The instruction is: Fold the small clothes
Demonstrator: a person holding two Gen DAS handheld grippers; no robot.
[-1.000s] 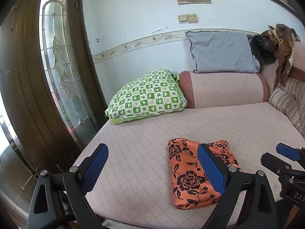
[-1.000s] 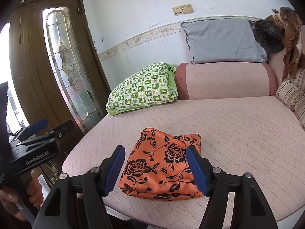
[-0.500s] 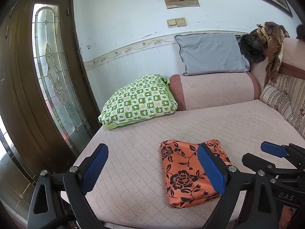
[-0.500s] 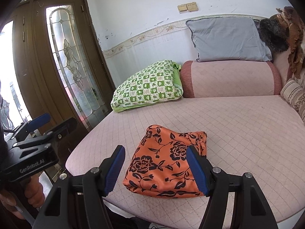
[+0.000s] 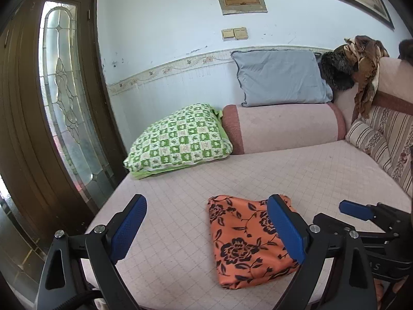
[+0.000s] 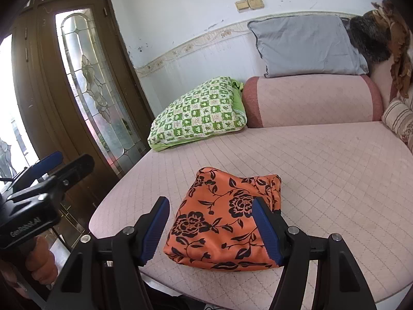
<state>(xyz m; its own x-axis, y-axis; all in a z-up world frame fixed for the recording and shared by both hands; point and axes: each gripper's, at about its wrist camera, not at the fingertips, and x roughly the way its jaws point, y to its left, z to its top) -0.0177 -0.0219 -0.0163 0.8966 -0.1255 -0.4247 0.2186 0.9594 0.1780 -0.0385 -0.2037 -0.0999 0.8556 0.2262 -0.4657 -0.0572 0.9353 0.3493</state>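
A folded orange garment with black flowers (image 5: 245, 242) (image 6: 222, 219) lies flat on the pink quilted sofa seat (image 6: 322, 168), near its front edge. My left gripper (image 5: 206, 200) hovers open in front of it; its right blue pad overlaps the garment's right side in the view, and nothing is between the pads. My right gripper (image 6: 210, 202) is also open, its pads framing the garment from the near side without pressing on it. Each gripper shows in the other's view: the right gripper (image 5: 361, 214) at the right, the left gripper (image 6: 51, 165) at the left, held by a hand (image 6: 38, 261).
A green checked pillow (image 5: 178, 142) lies at the seat's far left beside a pink bolster (image 5: 284, 126). A grey cushion (image 5: 281, 77) stands on it, brown cloth (image 5: 366, 72) hangs over the backrest, a striped cushion (image 5: 369, 139) lies right. A glass-panelled door (image 5: 64, 103) stands left.
The left wrist view has swung a little to the right and upward, so the garment sits further left in it. The garment has not moved. The right gripper stays almost still.
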